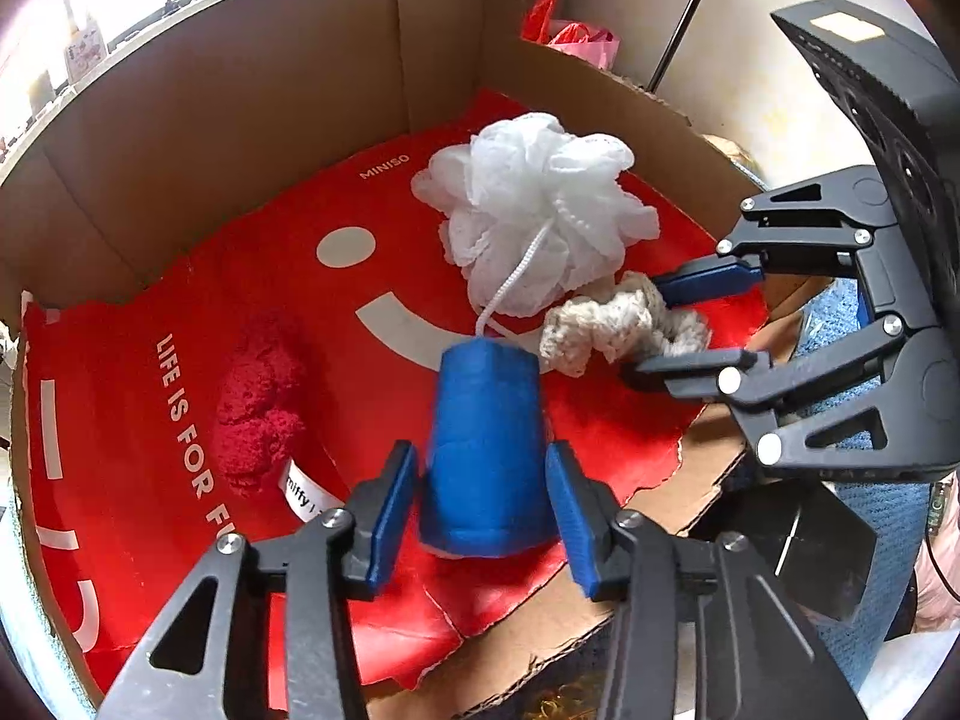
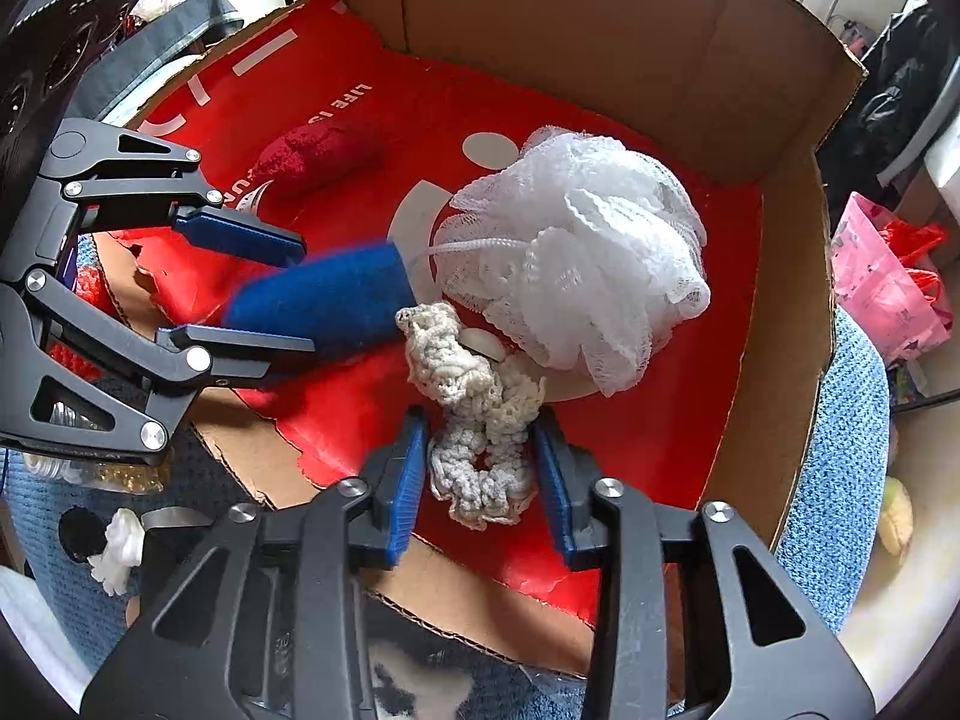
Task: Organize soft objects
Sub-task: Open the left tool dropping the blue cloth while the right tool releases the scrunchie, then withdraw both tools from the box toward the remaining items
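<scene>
Both jaws stand parted around blue roll and crocheted scrunchie.

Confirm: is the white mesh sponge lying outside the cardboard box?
No, the white mesh sponge lies inside the cardboard box, on the red bag lining its floor.

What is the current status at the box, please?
Both grippers open, left gripper astride blue roll, right gripper astride cream crochet piece. Both pieces lie in cardboard box. White mesh pouf close behind.
</scene>
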Motion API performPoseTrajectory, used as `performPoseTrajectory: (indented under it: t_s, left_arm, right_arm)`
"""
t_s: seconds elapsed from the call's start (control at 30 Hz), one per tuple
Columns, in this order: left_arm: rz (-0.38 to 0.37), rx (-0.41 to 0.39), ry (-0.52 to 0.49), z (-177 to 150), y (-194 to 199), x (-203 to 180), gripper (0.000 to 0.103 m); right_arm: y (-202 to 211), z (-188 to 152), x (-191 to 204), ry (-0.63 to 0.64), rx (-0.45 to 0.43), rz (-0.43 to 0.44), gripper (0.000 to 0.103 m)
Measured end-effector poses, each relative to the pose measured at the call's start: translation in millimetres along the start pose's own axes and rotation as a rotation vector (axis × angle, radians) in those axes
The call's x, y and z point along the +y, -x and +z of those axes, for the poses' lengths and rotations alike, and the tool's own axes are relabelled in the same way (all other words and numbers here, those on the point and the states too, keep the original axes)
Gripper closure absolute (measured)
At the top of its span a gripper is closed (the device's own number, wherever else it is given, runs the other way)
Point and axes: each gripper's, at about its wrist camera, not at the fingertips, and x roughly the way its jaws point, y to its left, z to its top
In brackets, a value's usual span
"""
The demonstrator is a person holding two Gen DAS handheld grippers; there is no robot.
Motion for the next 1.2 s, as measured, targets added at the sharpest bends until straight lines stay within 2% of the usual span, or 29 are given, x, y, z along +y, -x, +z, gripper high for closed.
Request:
performPoseTrajectory:
  t_s: [0.1,0.17,0.43,0.5,0.73,0.8,1.07,1.2]
  left_arm:
    - [0.003,-0.007,0.007,0,6,1,0.051]
    - [0.004,-0.016,0.007,-1,10,2,0.050]
    - [0.015,-0.075,0.026,-9,34,3,0.033]
    - [0.017,-0.094,0.033,-13,41,5,0.029]
    - [0.066,-0.157,0.073,-30,71,8,0.016]
    - [0.080,-0.169,0.089,-37,77,12,0.012]
    - [0.153,-0.212,0.171,-63,102,31,0.007]
    - [0.167,-0.250,0.214,-80,117,33,0.004]
  right_arm:
    - [1,2,3,0.013,-0.006,0.011,0.051]
    - [3,3,6,0.022,-0.012,-0.013,0.051]
    - [19,5,2,-0.012,-0.055,-0.011,0.050]
    - [24,4,1,-0.021,-0.068,-0.010,0.045]
    - [46,-7,-1,-0.059,-0.120,-0.022,0.044]
    - [54,-13,-4,-0.070,-0.136,-0.029,0.039]
    - [77,-41,-17,-0.125,-0.178,-0.054,0.037]
    - [89,-56,-19,-0.151,-0.204,-0.056,0.031]
